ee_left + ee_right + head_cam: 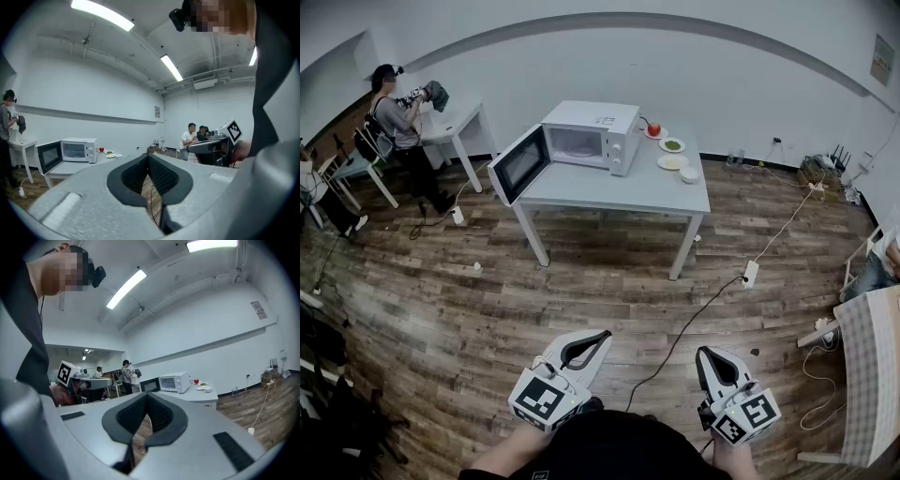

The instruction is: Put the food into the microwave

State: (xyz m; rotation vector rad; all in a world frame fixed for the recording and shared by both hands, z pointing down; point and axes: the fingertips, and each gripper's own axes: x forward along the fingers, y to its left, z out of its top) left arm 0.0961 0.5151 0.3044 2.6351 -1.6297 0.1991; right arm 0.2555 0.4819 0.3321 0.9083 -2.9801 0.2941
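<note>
The food sits on small plates on the desk, just beside the microwave, whose door stands open. Well apart from it, the left hand-held gripper and the right hand-held gripper have their jaws together, empty.

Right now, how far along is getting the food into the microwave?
Done: the microwave has its door open, with nothing visible inside. In hand: nothing; left gripper and right gripper have jaws together, empty, well short of the table. Left: everything; the red fruit, plate of green food and white bowl sit beside the microwave.
</note>
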